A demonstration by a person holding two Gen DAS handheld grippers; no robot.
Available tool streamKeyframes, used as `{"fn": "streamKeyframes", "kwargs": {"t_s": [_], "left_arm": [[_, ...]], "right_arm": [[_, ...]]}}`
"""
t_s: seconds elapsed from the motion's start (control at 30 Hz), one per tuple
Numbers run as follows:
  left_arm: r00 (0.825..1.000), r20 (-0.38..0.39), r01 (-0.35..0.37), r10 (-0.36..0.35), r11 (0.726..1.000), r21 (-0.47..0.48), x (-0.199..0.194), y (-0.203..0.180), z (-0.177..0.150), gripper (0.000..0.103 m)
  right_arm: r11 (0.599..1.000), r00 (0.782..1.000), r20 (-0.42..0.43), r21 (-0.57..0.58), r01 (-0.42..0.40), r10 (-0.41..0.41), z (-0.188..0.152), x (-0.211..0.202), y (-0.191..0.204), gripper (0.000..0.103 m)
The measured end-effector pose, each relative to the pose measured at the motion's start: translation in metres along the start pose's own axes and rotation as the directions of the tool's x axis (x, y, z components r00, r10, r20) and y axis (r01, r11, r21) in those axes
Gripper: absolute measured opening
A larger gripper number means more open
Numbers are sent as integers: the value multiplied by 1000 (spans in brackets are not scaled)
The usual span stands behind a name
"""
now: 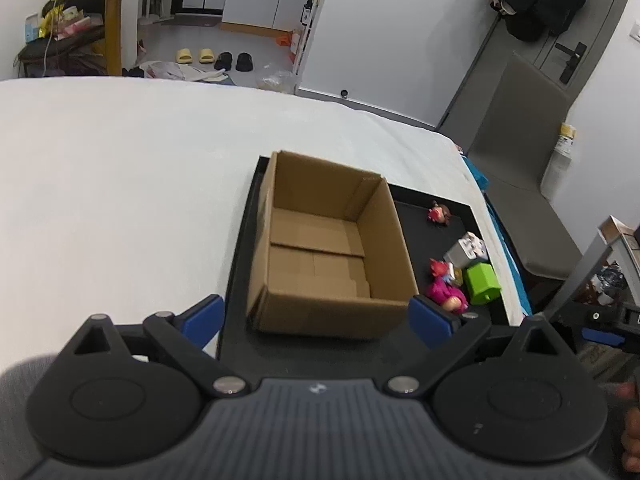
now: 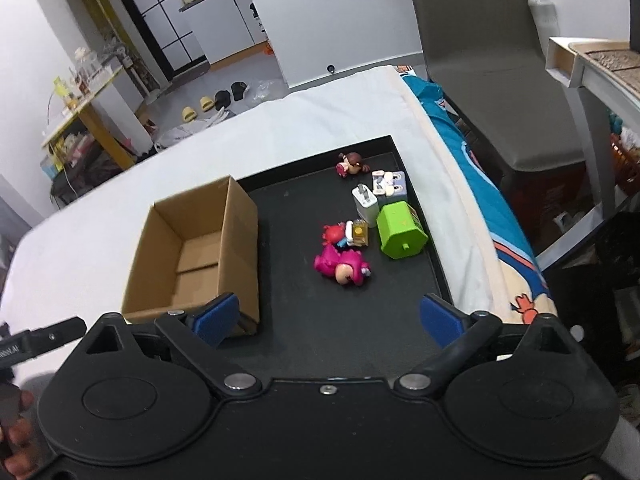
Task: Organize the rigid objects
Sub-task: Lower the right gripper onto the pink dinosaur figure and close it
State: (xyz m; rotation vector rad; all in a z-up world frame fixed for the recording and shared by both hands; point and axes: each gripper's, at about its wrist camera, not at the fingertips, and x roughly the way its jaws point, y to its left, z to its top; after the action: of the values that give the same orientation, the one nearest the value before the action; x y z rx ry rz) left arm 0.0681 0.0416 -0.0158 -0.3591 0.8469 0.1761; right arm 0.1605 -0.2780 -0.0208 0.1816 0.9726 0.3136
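An open, empty cardboard box (image 1: 320, 240) (image 2: 196, 252) stands on the left part of a black tray (image 1: 240, 344) (image 2: 320, 332). On the tray's right part lie small toys: a pink bear figure (image 2: 340, 266) (image 1: 446, 296), a green block (image 2: 400, 230) (image 1: 482, 282), a white charger (image 2: 365, 202) (image 1: 466, 250), a red figure (image 2: 334, 232) and a brown-haired doll (image 2: 352, 163) (image 1: 439, 213). My left gripper (image 1: 316, 322) is open, its blue pads flanking the box's near wall. My right gripper (image 2: 328, 318) is open over bare tray, short of the pink bear.
The tray rests on a white bed sheet (image 1: 120, 184) (image 2: 100, 208). A blue patterned blanket (image 2: 480, 184) runs along the bed's right edge, with a grey chair (image 2: 500, 80) beyond. A hand (image 2: 16, 440) shows at the lower left of the right wrist view.
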Motion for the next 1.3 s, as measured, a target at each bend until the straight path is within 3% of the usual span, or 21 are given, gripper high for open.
{"fn": "streamKeyframes", "kwargs": {"t_s": [0.2, 0.47, 0.77, 1.07, 1.3], "left_arm": [[1000, -3, 7, -7, 1000, -13, 12, 3, 16, 94], [998, -58, 20, -23, 999, -43, 39, 8, 32, 66], [990, -140, 16, -28, 996, -84, 78, 17, 41, 47], [977, -213, -2, -13, 997, -72, 113, 21, 47, 26], [964, -264, -8, -11, 997, -71, 135, 26, 56, 20]], "right_arm": [[999, 1000, -9, 44, -13, 13, 19, 17, -9, 93], [993, 998, -56, 113, -27, 34, 37, 49, -19, 89], [985, 988, -147, 168, -22, 47, 48, 101, -24, 88], [980, 977, -201, 198, -30, 71, 37, 149, -27, 88], [987, 966, -258, 158, 14, 27, 30, 181, -24, 88]]}}
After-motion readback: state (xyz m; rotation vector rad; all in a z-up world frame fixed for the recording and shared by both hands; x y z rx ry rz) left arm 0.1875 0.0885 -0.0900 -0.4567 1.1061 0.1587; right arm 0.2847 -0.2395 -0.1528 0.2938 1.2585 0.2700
